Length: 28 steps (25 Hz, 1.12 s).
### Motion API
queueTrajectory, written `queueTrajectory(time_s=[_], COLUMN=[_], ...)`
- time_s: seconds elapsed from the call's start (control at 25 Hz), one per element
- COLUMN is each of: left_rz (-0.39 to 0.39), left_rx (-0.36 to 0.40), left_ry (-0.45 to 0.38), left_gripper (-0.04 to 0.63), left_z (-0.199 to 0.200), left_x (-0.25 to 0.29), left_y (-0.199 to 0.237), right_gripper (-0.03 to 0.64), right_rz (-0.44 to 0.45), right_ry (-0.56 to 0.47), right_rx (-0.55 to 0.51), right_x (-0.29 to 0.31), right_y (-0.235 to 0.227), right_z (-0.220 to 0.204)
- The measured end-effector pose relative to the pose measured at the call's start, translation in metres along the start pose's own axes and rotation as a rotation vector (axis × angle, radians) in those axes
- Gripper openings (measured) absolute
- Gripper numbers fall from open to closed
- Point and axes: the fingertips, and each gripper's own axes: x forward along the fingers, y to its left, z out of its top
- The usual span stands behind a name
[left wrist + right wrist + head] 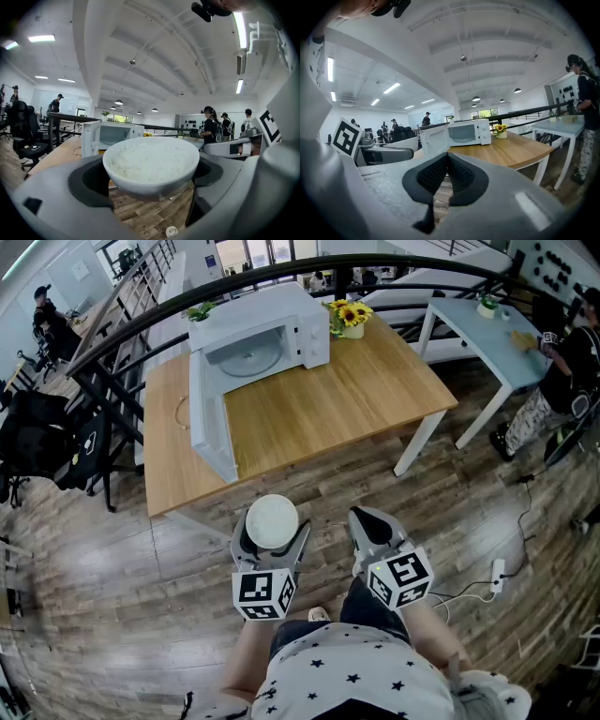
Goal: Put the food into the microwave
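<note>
A white bowl of rice [272,520] [151,164] hangs above the wooden floor, just short of the table's near edge. My left gripper [272,533] [150,180] is shut on it, with its jaws spread wide against the bowl's sides. My right gripper [367,522] [447,162] is beside it on the right, shut with nothing between its pads. The white microwave [267,329] [110,135] [464,132] stands at the far side of the wooden table [309,409]. Its door [211,423] is swung open toward me, and the glass turntable inside is bare.
A pot of sunflowers [349,317] [500,129] sits right of the microwave. A light blue table [473,324] stands to the right, with a person [562,362] beside it. A black railing [122,343] runs behind the table. A power strip [497,570] lies on the floor.
</note>
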Motion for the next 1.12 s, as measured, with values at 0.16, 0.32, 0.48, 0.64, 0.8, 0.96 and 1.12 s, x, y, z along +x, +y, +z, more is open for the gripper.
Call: queueTrajectory(time_s=[0.16,0.32,0.48,0.64,0.8,0.96,1.12], left_rz=[-0.012,-0.014,-0.005,0.001,0.008,0.000,-0.009], left_rx=[-0.003,-0.009,-0.014,-0.019,-0.020,-0.016,-0.010], left_ry=[-0.020,-0.044,-0.069,-0.084,-0.084,-0.081,-0.079], left_gripper=[0.489,0.489,0.489,0.489,0.489,0.489,0.489], left_z=[-0.002,-0.001,0.005,0.006,0.004,0.005,0.002], left_x=[-0.050,-0.083,-0.101,-0.114,-0.123,-0.128,-0.133], left_y=[-0.014,-0.024,-0.029,-0.032,-0.030,-0.027,-0.021], right_gripper=[0.006,0.006,0.006,0.006,0.006,0.006,0.006], right_rz=[-0.008,0.005,0.035,0.047,0.048,0.051,0.044], right_ry=[-0.003,-0.004,-0.005,-0.020,-0.056,-0.055,-0.052], right_rx=[-0.016,-0.042,-0.082,-0.102,-0.060,-0.052,-0.052], right_x=[-0.037,-0.059,-0.070,-0.081,-0.085,-0.082,-0.081], right_y=[0.029,0.054,0.072,0.082,0.088,0.095,0.104], right_z=[-0.007,-0.007,-0.002,0.004,0.005,0.006,-0.001])
